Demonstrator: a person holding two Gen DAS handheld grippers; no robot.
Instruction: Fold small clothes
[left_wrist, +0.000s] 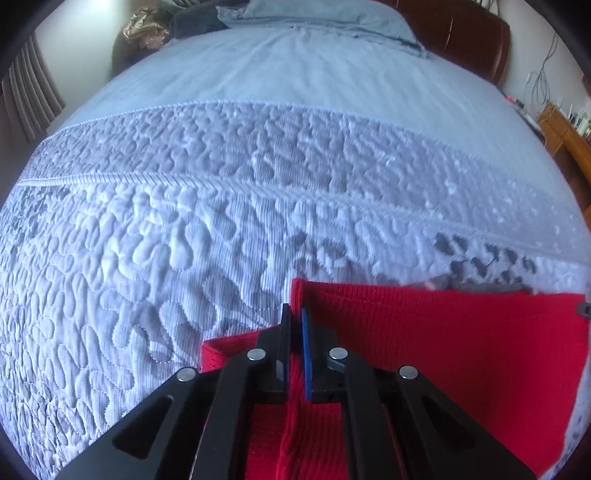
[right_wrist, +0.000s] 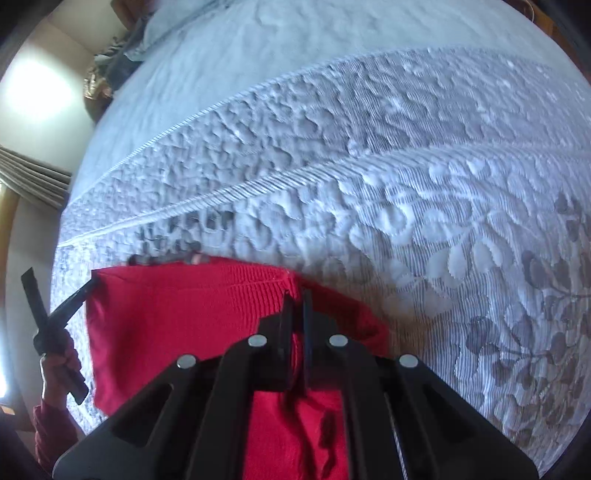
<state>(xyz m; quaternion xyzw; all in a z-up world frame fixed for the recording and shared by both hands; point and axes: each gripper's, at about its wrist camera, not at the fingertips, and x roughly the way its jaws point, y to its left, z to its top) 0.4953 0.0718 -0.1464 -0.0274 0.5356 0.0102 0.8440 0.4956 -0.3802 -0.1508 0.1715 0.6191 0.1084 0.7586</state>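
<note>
**Red knit held taut over quilted bed**

A wide bed fills both views, its pale blue quilted coverlet stitched in puffy, meandering loops with ribbed cord bands; rumpled blue bedding lies at the far end. Near the cameras, a red ribbed-knit garment spreads flat across the coverlet. The left gripper is clamped on its left corner, the right gripper pinches its right edge. A hand grips the left tool's black handle.
</note>
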